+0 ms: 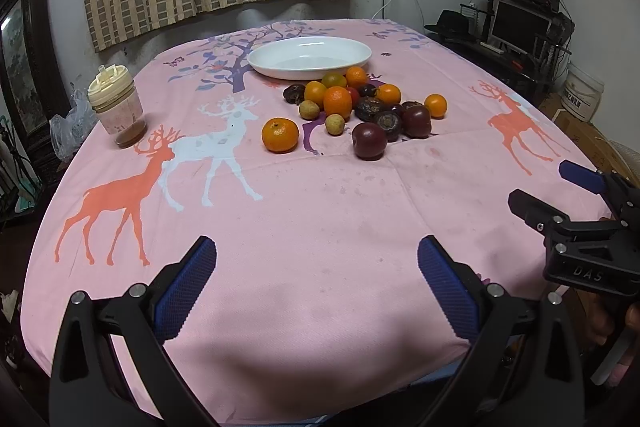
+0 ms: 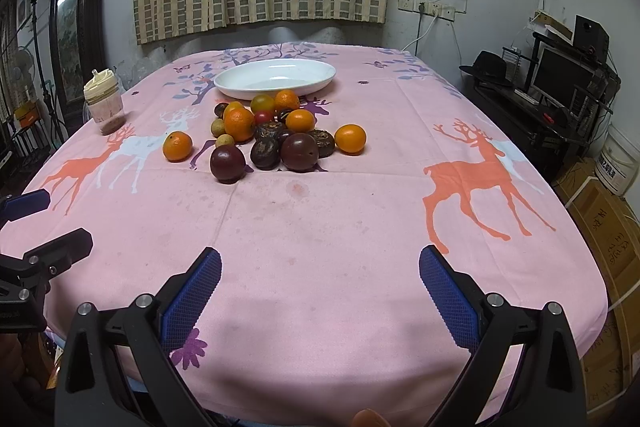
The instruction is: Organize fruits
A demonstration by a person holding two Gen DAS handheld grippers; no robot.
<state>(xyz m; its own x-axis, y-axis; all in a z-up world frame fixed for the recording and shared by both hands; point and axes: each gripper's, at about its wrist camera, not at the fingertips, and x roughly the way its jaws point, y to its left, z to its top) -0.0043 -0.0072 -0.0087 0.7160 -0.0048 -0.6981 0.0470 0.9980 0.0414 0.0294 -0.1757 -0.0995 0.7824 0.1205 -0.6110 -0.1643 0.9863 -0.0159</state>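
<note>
In the fruit pile (image 1: 360, 103) we are seeing the back pieces only in part, since the oranges and dark fruits in front are covering them, and the small red one (image 2: 264, 116) is showing too little for us to name it. We are losing the right gripper (image 1: 560, 187) at the right edge of the left wrist view, and the left gripper (image 2: 48, 219) at the left edge of the right wrist view. The label on the white bucket (image 1: 582, 93) is reading too small and blurred for us to make out.
</note>
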